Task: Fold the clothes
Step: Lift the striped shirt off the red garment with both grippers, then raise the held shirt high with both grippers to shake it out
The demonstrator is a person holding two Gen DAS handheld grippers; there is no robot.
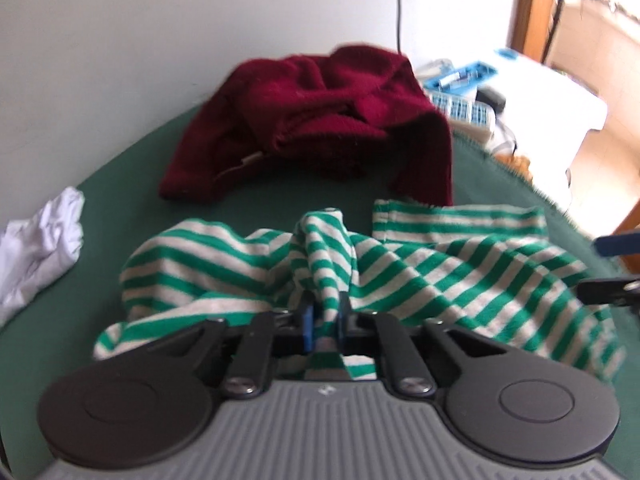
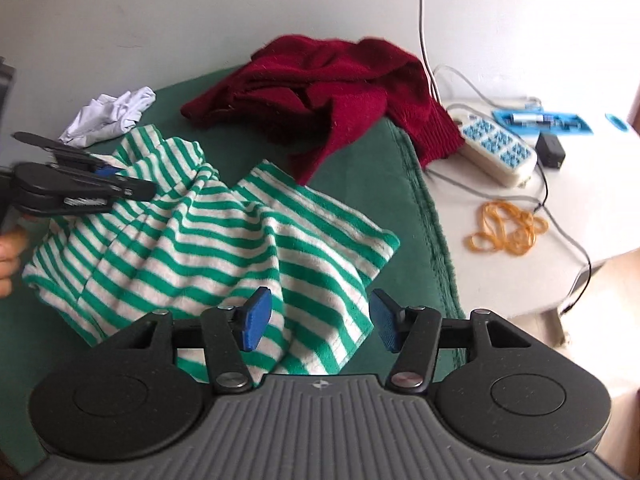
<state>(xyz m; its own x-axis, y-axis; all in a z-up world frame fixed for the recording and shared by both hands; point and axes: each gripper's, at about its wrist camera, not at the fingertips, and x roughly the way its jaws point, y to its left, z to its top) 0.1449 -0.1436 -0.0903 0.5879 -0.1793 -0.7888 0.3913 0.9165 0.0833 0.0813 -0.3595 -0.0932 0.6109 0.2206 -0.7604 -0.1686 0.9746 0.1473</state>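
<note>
A green-and-white striped garment (image 1: 420, 264) (image 2: 224, 240) lies crumpled on the green cloth (image 1: 120, 216) (image 2: 360, 168). My left gripper (image 1: 325, 320) is shut on a raised fold of it; from the right wrist view the same gripper (image 2: 112, 178) bites the garment's left edge. My right gripper (image 2: 320, 322) stands open over the garment's near corner, its blue pads (image 2: 256, 320) apart with striped fabric lying between them, not pinched. Its tips (image 1: 608, 280) show at the right edge of the left wrist view.
A dark red knitted sweater (image 1: 320, 120) (image 2: 332, 96) is heaped at the back, one sleeve hanging off the cloth. A crumpled white garment (image 1: 40, 248) (image 2: 112, 116) lies left. On the white table (image 2: 580, 216): a power strip (image 2: 500, 152), cables, rubber bands (image 2: 506, 228).
</note>
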